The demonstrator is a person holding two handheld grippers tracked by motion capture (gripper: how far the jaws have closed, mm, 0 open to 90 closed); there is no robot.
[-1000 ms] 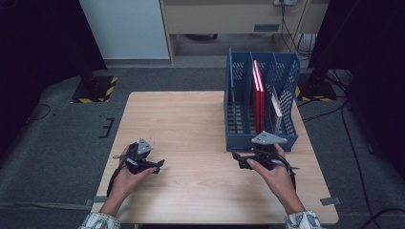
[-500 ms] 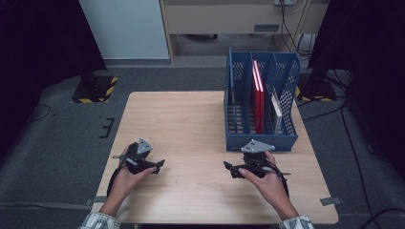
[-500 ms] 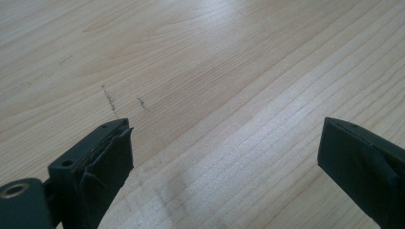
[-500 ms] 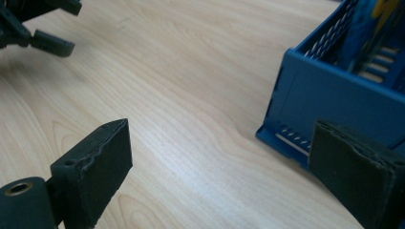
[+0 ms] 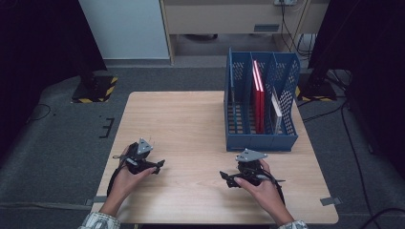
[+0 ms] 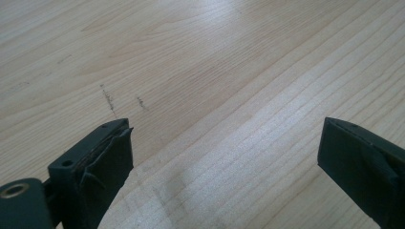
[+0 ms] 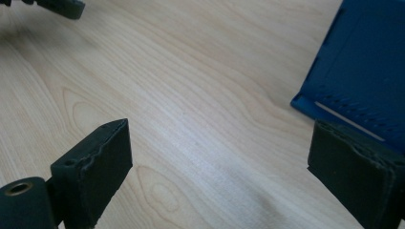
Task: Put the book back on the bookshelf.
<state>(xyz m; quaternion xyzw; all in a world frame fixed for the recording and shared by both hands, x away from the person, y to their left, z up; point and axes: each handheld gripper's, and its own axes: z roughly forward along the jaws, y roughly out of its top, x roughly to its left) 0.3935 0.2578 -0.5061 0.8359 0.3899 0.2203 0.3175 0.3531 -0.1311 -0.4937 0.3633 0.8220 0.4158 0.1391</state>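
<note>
- The right claw (image 5: 228,178) has drawn back from the blue file rack (image 5: 260,141) toward the near edge of the surface (image 5: 191,119); the left claw (image 5: 160,165) has stayed well left of the rack.
- Both claws stand apart and hold nothing; the right gripper view shows the rack's corner (image 7: 356,71) just beyond the right claw (image 7: 217,157).
- The rack holds a red book (image 5: 258,102) in its middle slot and a white one (image 5: 276,110) in the slot to the right.
- In my judgement this is a rest pose; to do it well, set both claws flat, clear of the rack, without nudging it.
</note>
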